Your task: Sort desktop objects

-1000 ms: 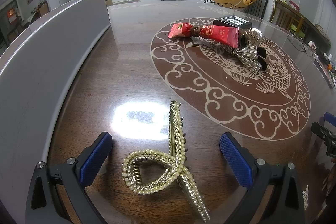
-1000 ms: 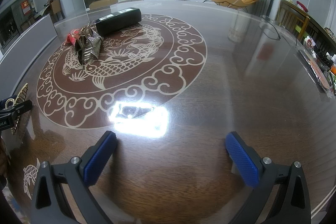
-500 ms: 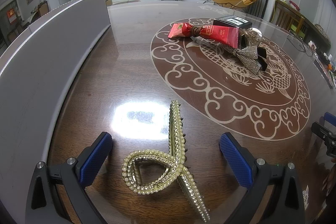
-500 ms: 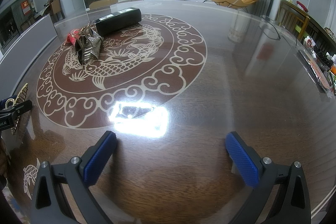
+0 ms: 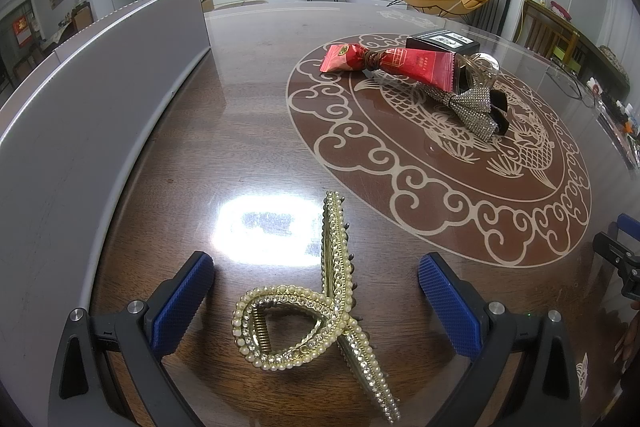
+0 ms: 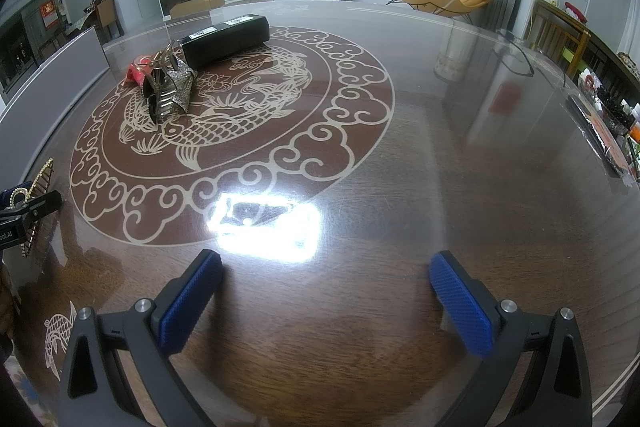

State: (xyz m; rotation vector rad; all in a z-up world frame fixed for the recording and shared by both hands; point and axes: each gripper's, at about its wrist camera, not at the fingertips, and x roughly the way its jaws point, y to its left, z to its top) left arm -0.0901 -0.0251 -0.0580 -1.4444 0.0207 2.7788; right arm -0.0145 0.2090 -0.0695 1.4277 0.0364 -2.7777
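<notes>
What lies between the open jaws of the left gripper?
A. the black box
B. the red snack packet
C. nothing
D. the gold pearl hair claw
D: in the left wrist view the gold pearl hair claw lies on the table between the left gripper jaws, untouched by either.

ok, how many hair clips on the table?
2, maybe 3. Gold pearl clip between the open left gripper fingers; rhinestone bow clip in the far pile; a clear one seems half hidden behind the red packet.
</notes>
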